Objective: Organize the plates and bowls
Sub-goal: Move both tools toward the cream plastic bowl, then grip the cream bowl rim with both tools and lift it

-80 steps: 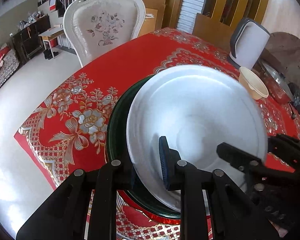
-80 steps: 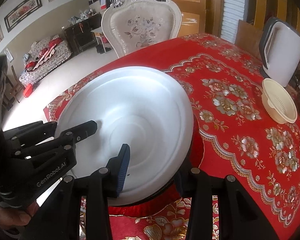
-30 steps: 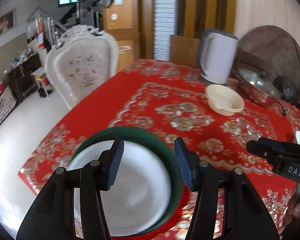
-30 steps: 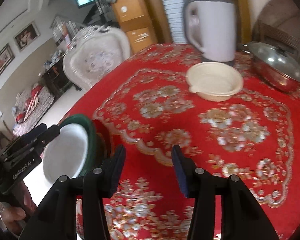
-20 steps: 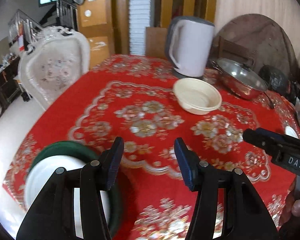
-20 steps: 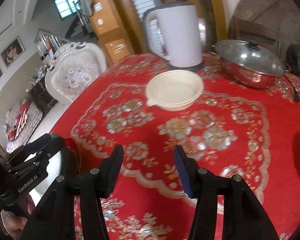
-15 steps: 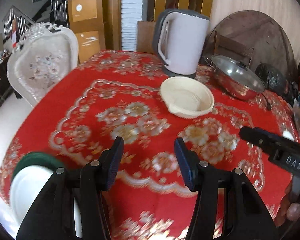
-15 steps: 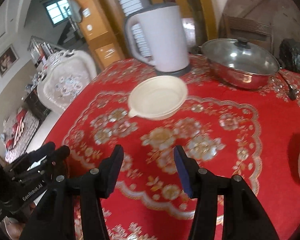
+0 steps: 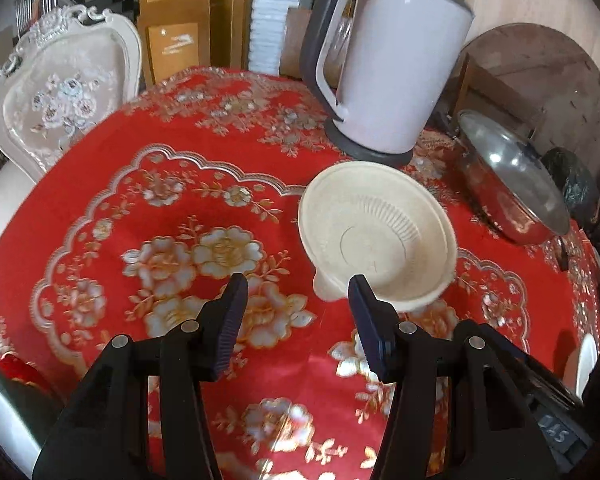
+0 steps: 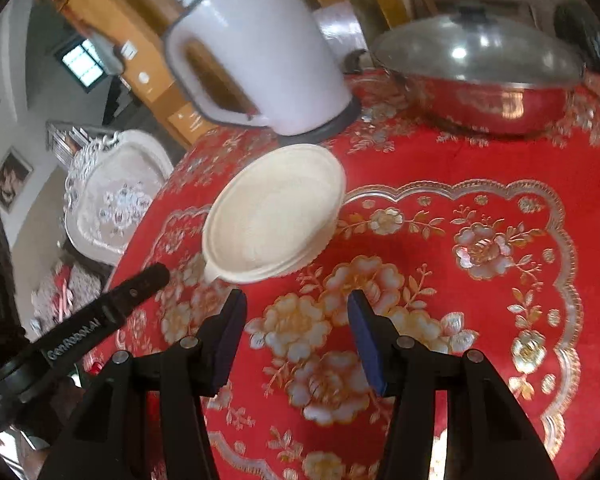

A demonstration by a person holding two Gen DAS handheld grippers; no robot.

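A cream plastic bowl (image 9: 376, 236) with a small pour lip rests on the red flowered tablecloth (image 9: 140, 168), just in front of a white kettle. My left gripper (image 9: 296, 308) hovers open and empty; its right fingertip (image 9: 362, 300) overlaps the bowl's near rim in the picture. In the right wrist view the same bowl (image 10: 274, 208) lies just beyond my right gripper (image 10: 296, 320), which is open and empty too. At the bottom left edge of the left wrist view a white plate (image 9: 0, 416) in a dark green one peeks in.
A white electric kettle (image 9: 384, 60) stands behind the bowl. To its right is a steel pan with a glass lid (image 10: 484, 76). A white dish edge (image 9: 584, 364) shows at the far right. A carved white chair (image 9: 60, 96) stands past the table's far left edge.
Both grippers let go of the white plate on the green one and swept right across the table toward the cream bowl, which now looms large and close. The right gripper rolled.
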